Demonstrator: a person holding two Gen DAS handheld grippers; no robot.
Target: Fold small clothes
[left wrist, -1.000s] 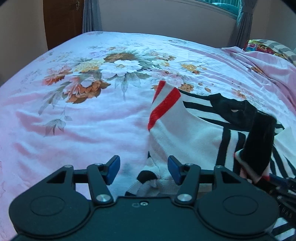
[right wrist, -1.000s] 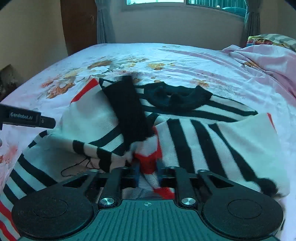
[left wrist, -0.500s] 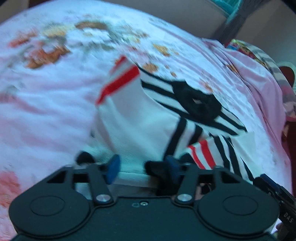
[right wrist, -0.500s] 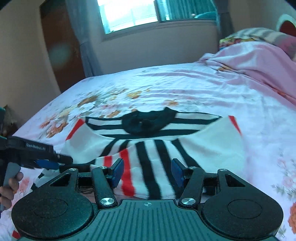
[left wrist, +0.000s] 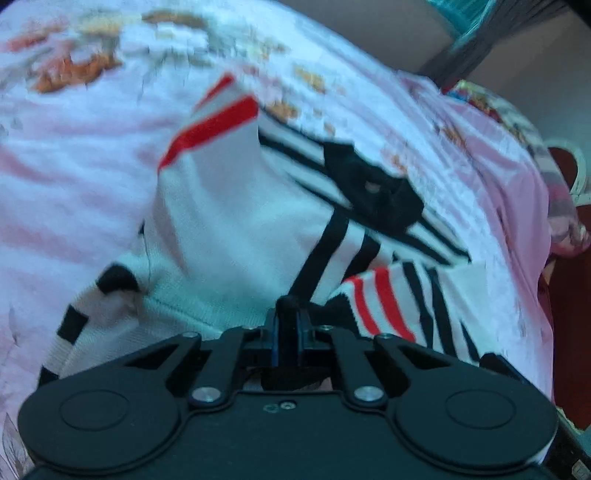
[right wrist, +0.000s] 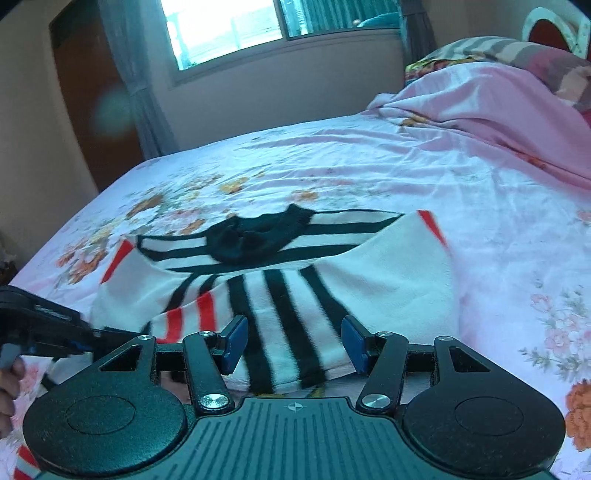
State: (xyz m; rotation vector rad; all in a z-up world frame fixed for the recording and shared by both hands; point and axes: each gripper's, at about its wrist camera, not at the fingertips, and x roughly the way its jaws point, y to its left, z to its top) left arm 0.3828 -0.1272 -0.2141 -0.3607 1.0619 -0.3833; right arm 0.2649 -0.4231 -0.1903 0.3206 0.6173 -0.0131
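Two grippers are seen over a striped sweater (right wrist: 369, 288) spread on a bed (right wrist: 480, 192) w/ pink floral sheet; the sweater is white w/ black and red stripes, its black collar (right wrist: 255, 240) lying toward the far side. The left gripper (left wrist: 290, 325) is pressed together; its jaws have just been closing and a dark fold of the knit is pinched between the blue pads, at the sweater's near edge; how much cloth is caught can't be told, since the linkage hides the pads' lower part. The left wrist view is blurred, so stripe edges and the floral print are smeared. The right gripper (right wrist: 293, 343) is spread, nothing touched by its pads; the sweater's near hem is seen btwn and beyond the fingers (right wrist: 236, 336), its nearest part hidden by the gripper body. In the right wrist view the left tool is cut off at the frame's left edge, w/ part of a hand (right wrist: 9, 384) on it. A crumpled pink blanket (right wrist: 498, 107) and a window (right wrist: 229, 26) are seen at the back.
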